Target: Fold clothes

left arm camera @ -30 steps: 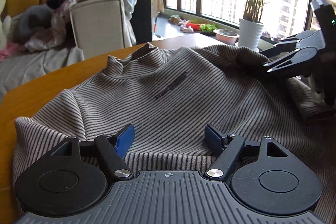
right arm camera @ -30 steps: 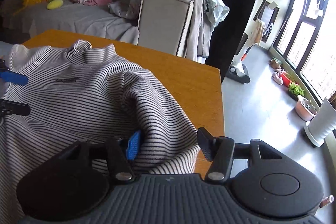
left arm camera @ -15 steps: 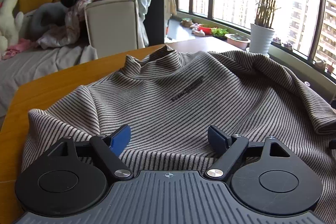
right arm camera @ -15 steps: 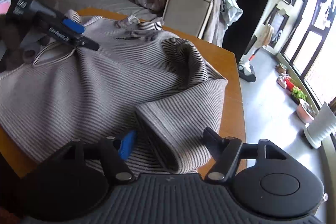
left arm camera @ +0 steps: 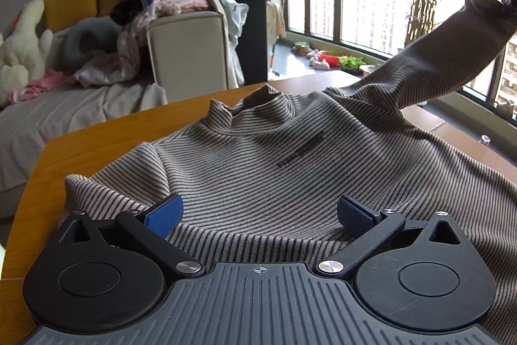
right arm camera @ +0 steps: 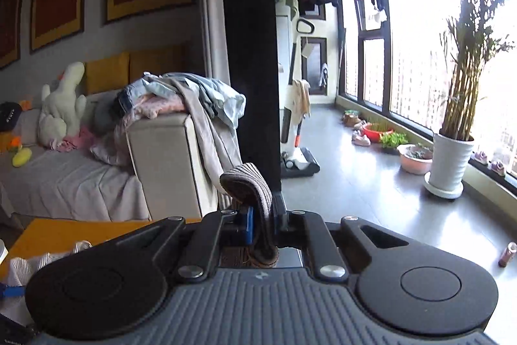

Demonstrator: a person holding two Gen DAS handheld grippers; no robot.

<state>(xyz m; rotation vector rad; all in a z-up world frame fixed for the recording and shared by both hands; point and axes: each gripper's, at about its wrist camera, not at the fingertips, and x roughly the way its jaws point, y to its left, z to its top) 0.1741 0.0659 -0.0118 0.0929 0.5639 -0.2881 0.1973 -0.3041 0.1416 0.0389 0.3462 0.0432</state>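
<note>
A striped beige sweater (left arm camera: 290, 164) lies front up on the wooden table (left arm camera: 97, 138), collar pointing away. My left gripper (left arm camera: 258, 212) is open, its blue pads just above the sweater's lower body. My right gripper (right arm camera: 261, 222) is shut on the cuff of the sweater's sleeve (right arm camera: 252, 186) and holds it high. In the left wrist view that sleeve (left arm camera: 446, 60) stretches up and to the right, off the table.
A beige armchair (left arm camera: 187, 50) piled with clothes stands beyond the table's far edge, with a sofa and soft toys (left arm camera: 22, 47) to the left. Potted plants (right arm camera: 452, 164) and a vacuum (right arm camera: 297, 157) stand on the floor by the windows at right.
My right gripper has shut on the sleeve cuff and lifted it high above the table, stretching the sleeve out. My left gripper stays open over the sweater's body.
</note>
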